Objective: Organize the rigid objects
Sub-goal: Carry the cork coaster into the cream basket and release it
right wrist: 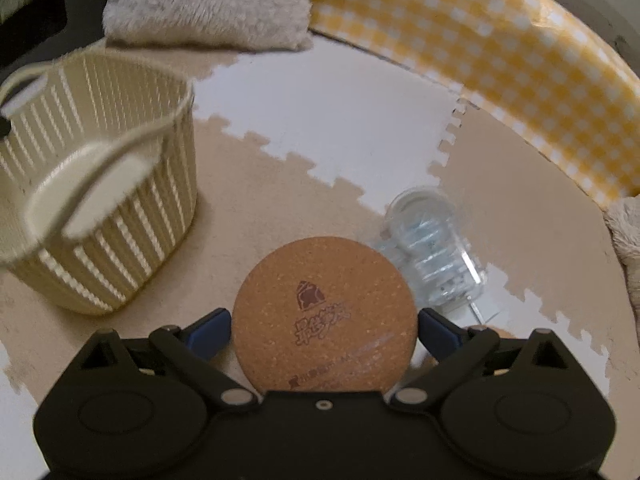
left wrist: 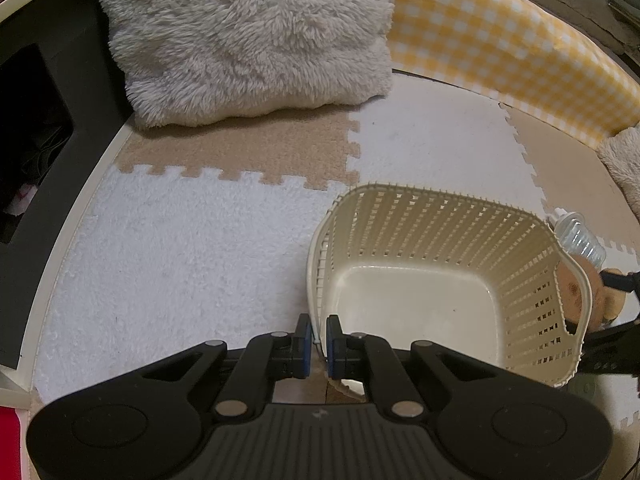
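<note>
Holding one cork coaster (right wrist: 325,316) flat between the blue pads of our right gripper (right wrist: 325,330), the tongs set wide and clamped against the disc's left and right edges; a dark red printed logo and lettering face the camera. We count one coaster in view, lifted above the floor mat (right wrist: 312,100).

Our left gripper (left wrist: 318,346) has its two blue pads (left wrist: 305,346) drawn close together, pinching the near rim of one cream basket (left wrist: 448,216). One pad sits outside the wall, the other inside. The basket is slotted plastic with a solid pale floor, and from the left wrist view nothing lies in it. Two handle loops show on it in the right wrist view, where the basket (right wrist: 100,152) stands to the left of the coaster, well apart from it.

One clear plastic bottle (right wrist: 434,248) lies on its side on the mat just beyond the coaster, to the right. The left wrist view shows the same bottle (left wrist: 580,238) past the basket's far right corner, with the coaster (left wrist: 576,292) partly seen behind the basket wall.

Mat tiles: interlocking, two colours, white and tan; we cannot count them fully. One shaggy off-white cushion (left wrist: 248,36) rests at the far edge of the mat. One yellow gingham panel (left wrist: 512,44) runs along the right border. A second fluffy item (left wrist: 624,160) peeks in at the far right, cut off by the frame
</note>
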`<state>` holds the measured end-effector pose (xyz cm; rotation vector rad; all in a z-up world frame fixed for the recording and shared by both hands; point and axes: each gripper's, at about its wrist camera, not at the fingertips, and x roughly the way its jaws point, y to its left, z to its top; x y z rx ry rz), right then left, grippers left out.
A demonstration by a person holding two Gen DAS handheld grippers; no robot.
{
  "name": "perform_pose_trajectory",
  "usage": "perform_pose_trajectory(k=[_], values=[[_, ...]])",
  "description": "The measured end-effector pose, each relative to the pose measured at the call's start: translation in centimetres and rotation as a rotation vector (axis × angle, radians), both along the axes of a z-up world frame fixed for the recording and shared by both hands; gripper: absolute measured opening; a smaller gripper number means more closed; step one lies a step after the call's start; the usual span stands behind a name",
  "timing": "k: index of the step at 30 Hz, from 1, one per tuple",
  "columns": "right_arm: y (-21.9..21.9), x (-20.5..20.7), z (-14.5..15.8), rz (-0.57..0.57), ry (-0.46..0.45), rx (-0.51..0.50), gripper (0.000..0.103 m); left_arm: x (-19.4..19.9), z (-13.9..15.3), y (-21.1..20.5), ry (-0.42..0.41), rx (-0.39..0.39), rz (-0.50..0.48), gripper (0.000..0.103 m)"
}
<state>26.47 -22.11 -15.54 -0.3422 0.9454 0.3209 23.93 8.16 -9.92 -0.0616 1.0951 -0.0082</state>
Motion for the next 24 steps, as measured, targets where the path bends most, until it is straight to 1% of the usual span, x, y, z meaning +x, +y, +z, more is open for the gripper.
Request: perform_pose_trajectory(k=[5, 10, 12, 15, 18, 24], values=[[-1.0, 0.0, 3.3, -0.065, -0.065, 0.100, 0.100, 0.0, 0.0, 0.1, 0.000, -0.001, 0.000, 0.008], [-1.2, -0.5, 7.5, -0.128, -0.149, 0.257, 0.100, 0.0, 0.2, 0.0, -0.001, 0.002, 0.003, 0.008], [-0.9, -0.6, 8.7, -0.136, -0.167, 0.327, 0.100, -0.1, 0.2, -0.1, -0.003, 0.006, 0.003, 0.008], [0.7, -0.8, 9.9, -0.117, -0.168, 0.410, 0.100, -0.1, 0.2, -0.1, -0.005, 0.008, 0.003, 0.008], [2.8, -0.8, 9.9, -0.064, -0.147, 0.432, 0.100, -0.2, 0.2, -0.1, -0.005, 0.007, 0.004, 0.008], [6.8, -0.6, 8.8, 0.036, -0.093, 0.409, 0.100, -0.1, 0.2, 0.0, -0.006, -0.001, 0.006, 0.008]])
